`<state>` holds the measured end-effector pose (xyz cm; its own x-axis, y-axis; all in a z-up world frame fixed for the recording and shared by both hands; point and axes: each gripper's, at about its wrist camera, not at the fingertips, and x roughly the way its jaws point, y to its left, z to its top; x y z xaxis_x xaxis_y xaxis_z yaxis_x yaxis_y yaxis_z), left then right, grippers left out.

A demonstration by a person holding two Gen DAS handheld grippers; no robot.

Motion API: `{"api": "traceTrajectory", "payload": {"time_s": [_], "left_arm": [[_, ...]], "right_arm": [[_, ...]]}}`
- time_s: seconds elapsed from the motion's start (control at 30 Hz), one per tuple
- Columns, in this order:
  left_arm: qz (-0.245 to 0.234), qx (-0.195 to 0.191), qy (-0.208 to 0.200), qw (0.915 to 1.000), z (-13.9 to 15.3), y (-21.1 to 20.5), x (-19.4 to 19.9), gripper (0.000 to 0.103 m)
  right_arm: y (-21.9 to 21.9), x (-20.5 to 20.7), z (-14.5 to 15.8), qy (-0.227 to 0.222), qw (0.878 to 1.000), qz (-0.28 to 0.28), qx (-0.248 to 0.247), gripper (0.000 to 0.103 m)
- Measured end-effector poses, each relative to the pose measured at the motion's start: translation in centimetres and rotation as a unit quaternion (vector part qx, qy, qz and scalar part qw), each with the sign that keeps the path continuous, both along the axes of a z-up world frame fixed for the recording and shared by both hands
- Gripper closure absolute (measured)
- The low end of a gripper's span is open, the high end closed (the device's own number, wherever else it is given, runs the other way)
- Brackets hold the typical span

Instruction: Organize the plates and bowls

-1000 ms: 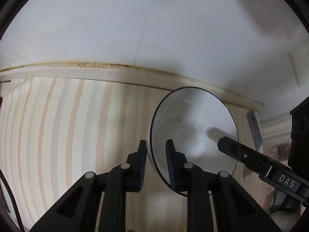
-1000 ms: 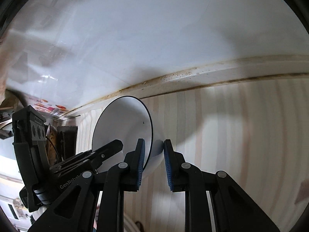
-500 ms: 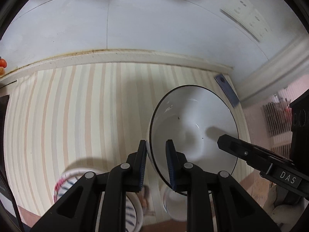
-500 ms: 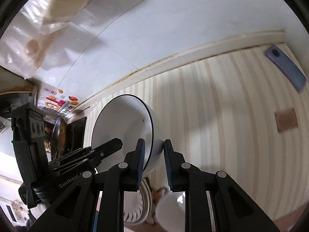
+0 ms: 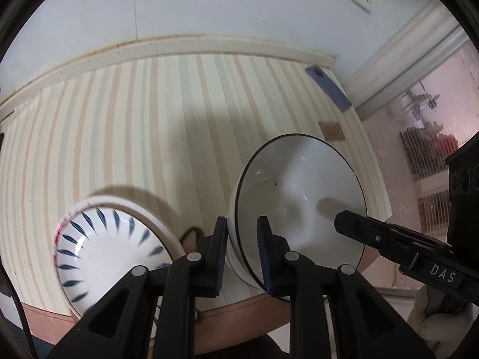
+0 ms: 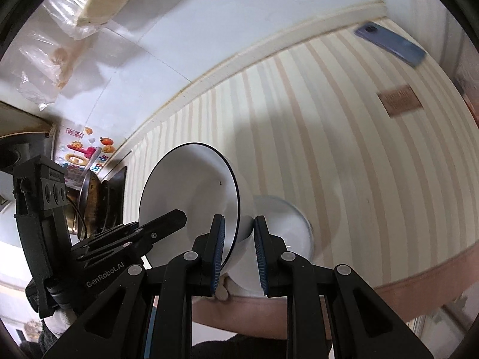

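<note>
Left gripper [image 5: 242, 252]: jaws nearly together, pinching the near wall of the white bowl [image 5: 302, 206], one blue-ribbed pad outside the wall and one inside.
Right gripper [image 6: 238, 252]: jaws drawn close, clamped on the opposite side of the same white bowl [image 6: 191, 197], its rim between the pads.
White bowl: black-rimmed and tilted on edge, its open mouth turned toward the left gripper's camera, carried between the two grippers above the striped table [image 5: 149, 125]; in the right wrist view its mouth faces left, toward the other gripper.
Each gripper in the other's view: the right gripper's finger reaches in from the right of the left gripper and lies against the bowl's inner surface; the left gripper's finger reaches in from the left of the right gripper into the bowl's mouth.
Patterned bowl [image 5: 107, 257]: white with blue leaf strokes, on the table just left of and below the left gripper's fingers, partly hidden by them.
Plain bowl [image 6: 287, 224]: pale and blurred, on the table just right of and beyond the right gripper's fingertips, behind the held bowl.
Phone [image 6: 392, 46]: blue, lying flat at the table's far edge, well ahead and right of the right gripper.
Brown card [image 6: 399, 100]: flat on the table, nearer than the phone.
</note>
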<state>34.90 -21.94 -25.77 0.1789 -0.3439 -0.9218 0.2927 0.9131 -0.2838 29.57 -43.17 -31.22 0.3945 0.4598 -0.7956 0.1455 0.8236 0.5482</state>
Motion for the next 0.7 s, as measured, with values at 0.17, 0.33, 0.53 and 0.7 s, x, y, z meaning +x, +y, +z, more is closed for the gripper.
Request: {"api": "traceTrajectory", "payload": {"time_s": [0.17, 0.33, 0.53, 0.7], "left_arm": [[-0.016, 0.02, 0.013, 0.9996, -2.2, -1.1, -0.8, 0.085], [-0.019, 0.033, 0.029, 0.9988, -4.0, -1.3, -0.8, 0.086], [-0.026, 0.046, 0.021, 0.9984, -4.4, -1.8, -1.1, 0.086], [-0.035, 0.065, 0.008, 0.9972, -4.6, -2.3, -1.2, 0.086]], "right_arm": [[-0.5, -1.0, -2.5, 0.021, 1.0, -0.008, 0.0, 0.081], [-0.6, -1.2, -4.4, 0.037, 0.999, -0.01, 0.002, 0.081], [-0.2, -1.1, -5.4, 0.042, 0.999, -0.01, -0.001, 0.081], [0.0, -0.8, -5.4, 0.042, 0.999, -0.007, -0.008, 0.081]]}}
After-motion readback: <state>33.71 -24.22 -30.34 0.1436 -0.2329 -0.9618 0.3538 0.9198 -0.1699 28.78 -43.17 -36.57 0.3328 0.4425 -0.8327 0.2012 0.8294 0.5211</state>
